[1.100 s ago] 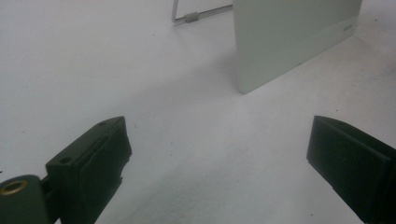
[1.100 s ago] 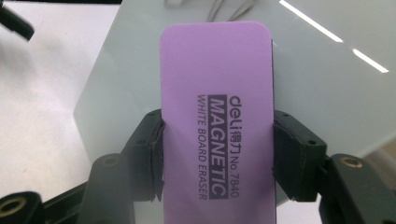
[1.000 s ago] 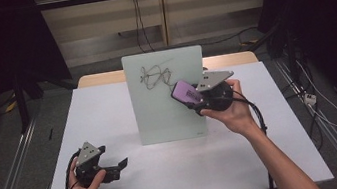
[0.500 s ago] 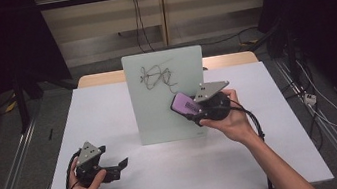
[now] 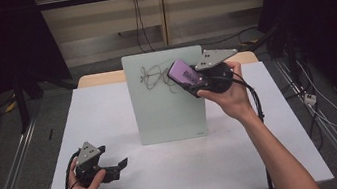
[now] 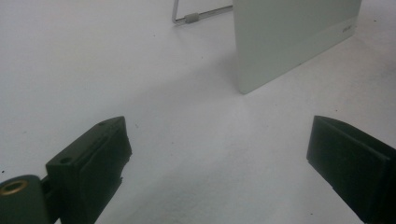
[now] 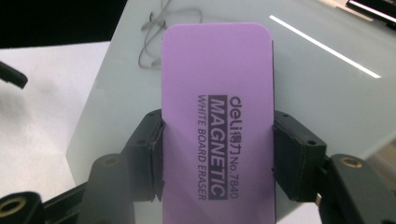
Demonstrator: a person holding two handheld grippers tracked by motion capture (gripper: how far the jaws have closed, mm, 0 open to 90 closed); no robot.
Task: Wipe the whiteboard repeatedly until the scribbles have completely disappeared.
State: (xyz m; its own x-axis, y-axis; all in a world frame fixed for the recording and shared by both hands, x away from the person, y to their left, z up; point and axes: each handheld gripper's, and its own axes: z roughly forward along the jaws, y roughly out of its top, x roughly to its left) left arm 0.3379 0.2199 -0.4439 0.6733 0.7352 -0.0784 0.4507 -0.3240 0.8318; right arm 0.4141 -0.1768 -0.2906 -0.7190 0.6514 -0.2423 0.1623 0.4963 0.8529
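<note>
A pale green whiteboard (image 5: 168,104) stands upright on the white table (image 5: 108,113), with a scribble of marker lines (image 5: 153,74) near its top. My right gripper (image 5: 194,83) is shut on a purple whiteboard eraser (image 5: 183,73), held in the air against the board's upper right, just right of the scribble. In the right gripper view the eraser (image 7: 217,116) sits between both pads (image 7: 292,154), with the scribble (image 7: 156,35) above and left of it. My left gripper (image 5: 117,169) rests open near the table's front left; its jaws stand wide apart over bare table (image 6: 205,154).
The board's wire stand (image 6: 194,17) shows behind its left edge (image 6: 247,56). Cables (image 5: 140,23) hang down the wall behind the table, and more cables (image 5: 321,112) lie on the floor at the right. Dark curtains flank the table on both sides.
My right gripper dipped toward the board's middle with the eraser, then rose back up to the board's upper right beside the scribble. The left hand has stayed put.
</note>
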